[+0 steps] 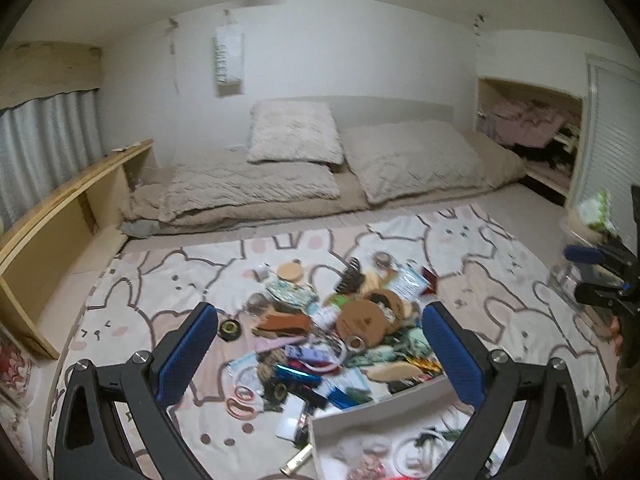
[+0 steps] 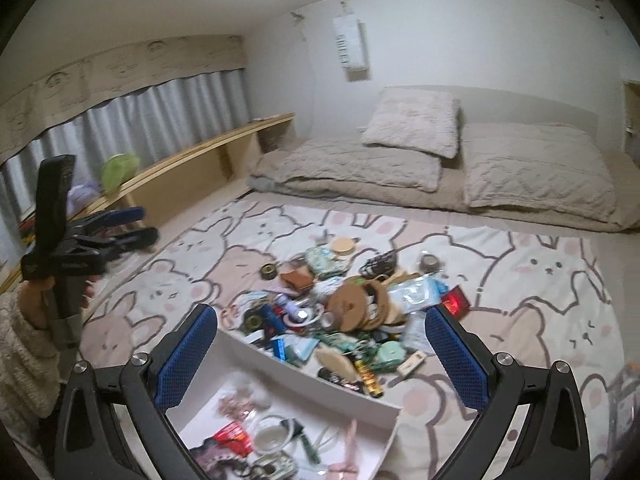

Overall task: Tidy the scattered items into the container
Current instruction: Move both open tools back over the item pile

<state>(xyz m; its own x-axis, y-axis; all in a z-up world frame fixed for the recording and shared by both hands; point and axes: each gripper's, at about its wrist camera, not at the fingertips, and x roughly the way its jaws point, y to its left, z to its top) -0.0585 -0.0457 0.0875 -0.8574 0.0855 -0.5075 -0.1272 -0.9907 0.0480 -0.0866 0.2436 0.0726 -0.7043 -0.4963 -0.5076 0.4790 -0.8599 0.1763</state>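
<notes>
Both the left hand-held gripper (image 1: 320, 344) and the right hand-held gripper (image 2: 322, 344) hover released, empty, above the clutter pile (image 2: 340, 308), beyond the near white box (image 2: 320, 380).

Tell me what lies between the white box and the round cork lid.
In the right wrist view, scattered clutter fills the stretch from the white box to the cork lid; no bare blanket.

Three pillows (image 1: 294, 130), one white box (image 2: 320, 380), two grippers (image 1: 320, 344).
</notes>
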